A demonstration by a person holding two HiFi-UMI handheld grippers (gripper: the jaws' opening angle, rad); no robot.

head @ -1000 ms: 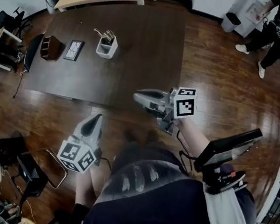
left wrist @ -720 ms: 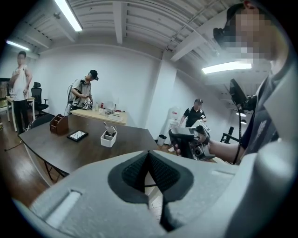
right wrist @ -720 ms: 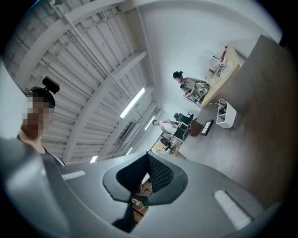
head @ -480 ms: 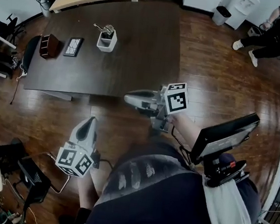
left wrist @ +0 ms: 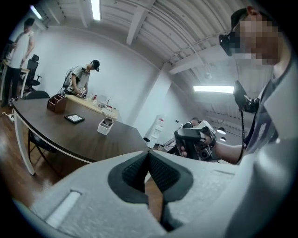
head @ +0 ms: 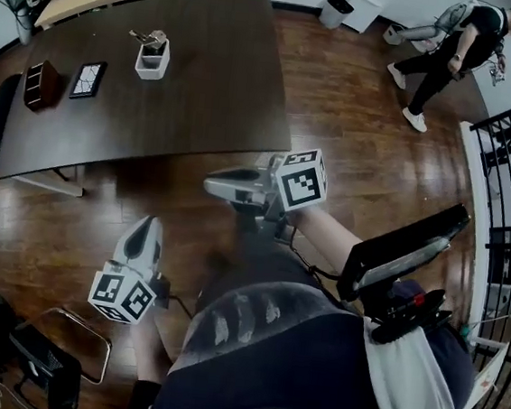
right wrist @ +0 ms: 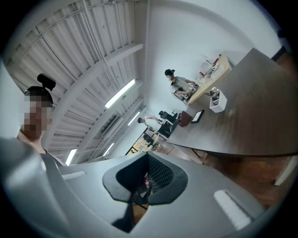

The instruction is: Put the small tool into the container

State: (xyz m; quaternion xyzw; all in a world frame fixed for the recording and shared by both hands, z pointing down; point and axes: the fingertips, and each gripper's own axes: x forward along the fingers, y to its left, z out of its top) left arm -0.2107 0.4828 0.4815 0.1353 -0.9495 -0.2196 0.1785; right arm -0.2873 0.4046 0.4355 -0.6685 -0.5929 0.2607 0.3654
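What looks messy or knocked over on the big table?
Nothing stands out. The white container stands upright on the table with tools poking out. The brown box and flat black tablet sit tidily nearby.

Table (head: 205,76) mostly bare, whole near half wide open, easy reach in over front edge. Only clutter bunched at far-left end: white container (head: 152,61) with bits poking out top, flat dark tablet (head: 88,80) left of it, brown box (head: 41,86) further left. Gaps between all three. Wood floor (head: 355,119) right of table open; person (head: 445,42) well off.
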